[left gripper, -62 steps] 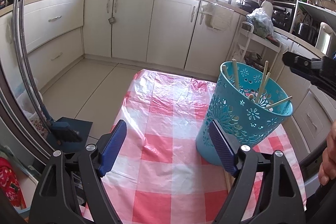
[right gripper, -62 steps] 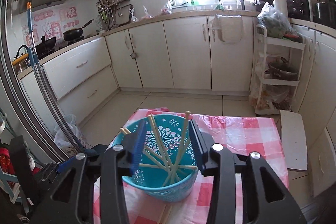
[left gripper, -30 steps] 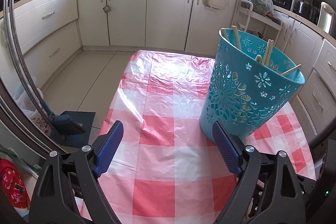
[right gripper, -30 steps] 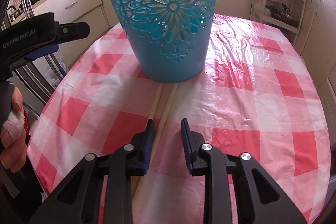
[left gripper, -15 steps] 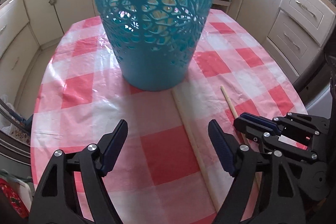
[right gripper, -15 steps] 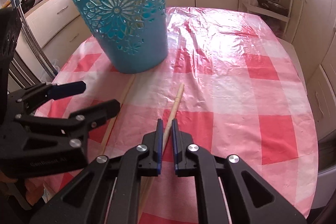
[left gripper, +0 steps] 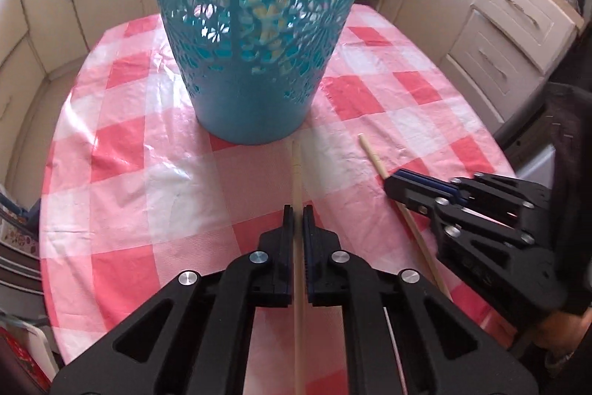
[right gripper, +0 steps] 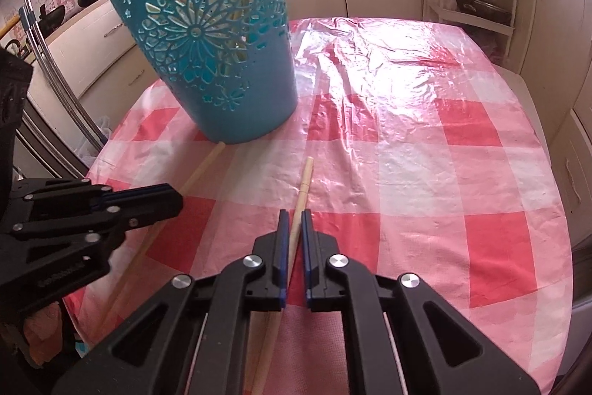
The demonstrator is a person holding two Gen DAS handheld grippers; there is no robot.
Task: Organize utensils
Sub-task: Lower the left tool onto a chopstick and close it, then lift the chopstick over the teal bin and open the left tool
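Left gripper [left gripper: 298, 210] clamped on one chopstick [left gripper: 297, 173], right gripper [right gripper: 292, 214] on a second chopstick [right gripper: 304, 184]; both sticks lie flat on the checked tablecloth [right gripper: 425, 173] near its front edge, long axes pointing away toward the blue basket [right gripper: 218, 62] beyond.

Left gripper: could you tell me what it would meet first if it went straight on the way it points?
Probably the turquoise perforated plastic basket: the left gripper, shut on a wooden chopstick, points at its base just ahead.
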